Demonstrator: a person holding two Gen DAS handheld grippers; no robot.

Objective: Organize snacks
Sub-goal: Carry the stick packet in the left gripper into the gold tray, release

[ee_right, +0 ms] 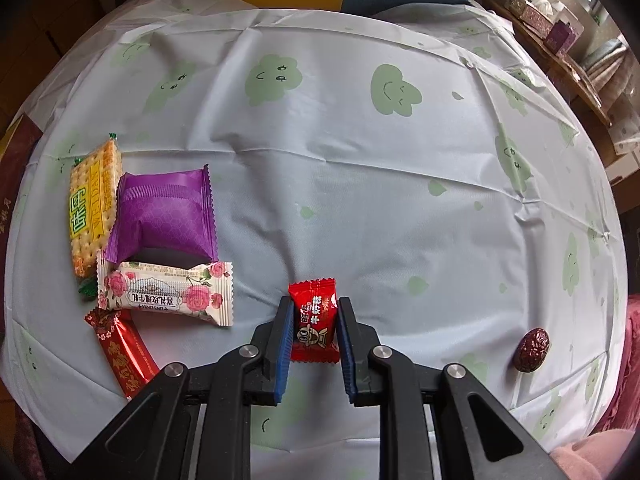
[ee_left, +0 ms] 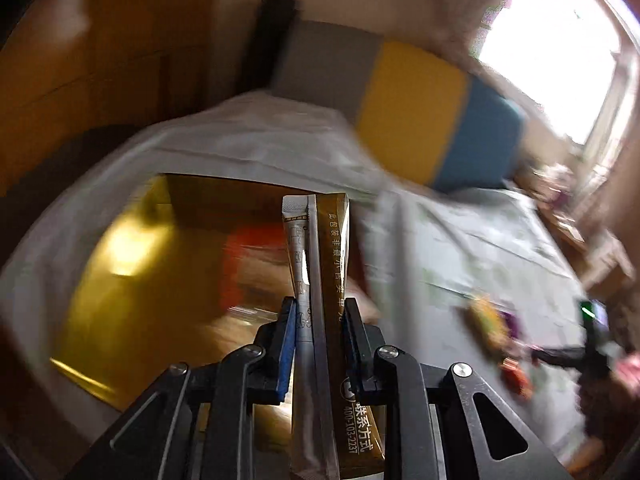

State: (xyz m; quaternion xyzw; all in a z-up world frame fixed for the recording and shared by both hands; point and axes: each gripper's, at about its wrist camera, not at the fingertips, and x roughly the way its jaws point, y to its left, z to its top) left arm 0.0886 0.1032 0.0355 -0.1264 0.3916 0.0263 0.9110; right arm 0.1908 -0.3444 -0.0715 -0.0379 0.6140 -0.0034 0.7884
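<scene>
My left gripper (ee_left: 319, 304) is shut on a long gold and silver snack sachet (ee_left: 320, 280) and holds it upright above an open gold-lined box (ee_left: 120, 280) with orange packets inside (ee_left: 256, 256). My right gripper (ee_right: 313, 304) has its jaws on both sides of a small red candy packet (ee_right: 314, 320) lying on the tablecloth; they touch or nearly touch its sides. To its left lie a purple packet (ee_right: 164, 216), a yellow cracker pack (ee_right: 94, 204), a rose-print packet (ee_right: 168, 292) and a red bar (ee_right: 124, 352). A red date (ee_right: 531, 349) lies to the right.
The table carries a pale blue cloth with green cloud faces (ee_right: 360, 180). A yellow and blue chair back (ee_left: 436, 116) stands behind the table. A shelf with boxes (ee_right: 552, 24) is at the far right. The left wrist view is motion-blurred.
</scene>
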